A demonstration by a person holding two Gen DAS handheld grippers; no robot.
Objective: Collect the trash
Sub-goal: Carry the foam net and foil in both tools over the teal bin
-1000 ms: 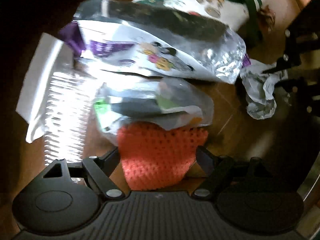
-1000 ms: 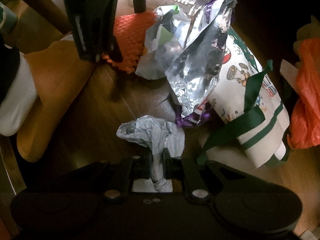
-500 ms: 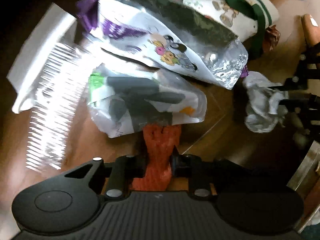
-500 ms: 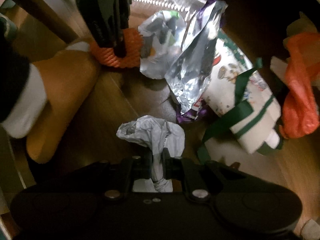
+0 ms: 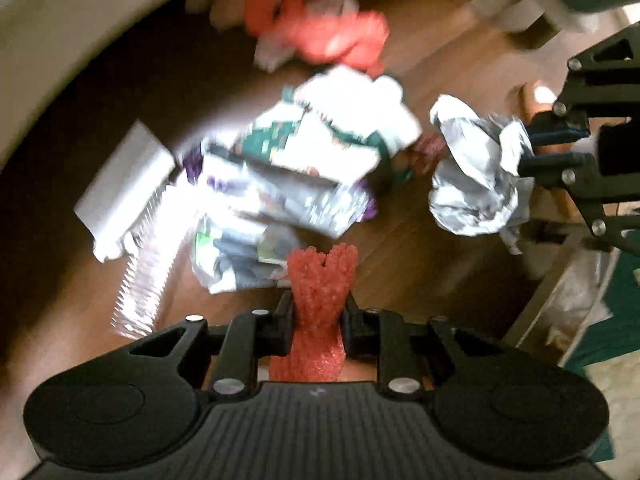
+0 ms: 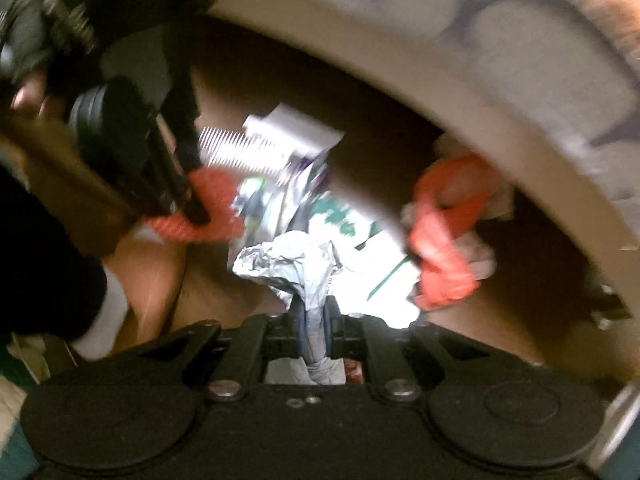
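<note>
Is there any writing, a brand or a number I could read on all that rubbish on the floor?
None can be read.
Foil snack bag: purple print, too blurred.
White bag with green trim: pictures and marks, too blurred.
Crumpled grey wrapper: no writing shows.
Orange foam net: plain.

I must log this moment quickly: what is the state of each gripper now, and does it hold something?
Left gripper: closed on the orange foam net.
Right gripper: closed on the crumpled grey wrapper.

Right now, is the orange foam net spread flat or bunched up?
Bunched: the left gripper's fingers squeeze the orange foam net into a narrow waist.
</note>
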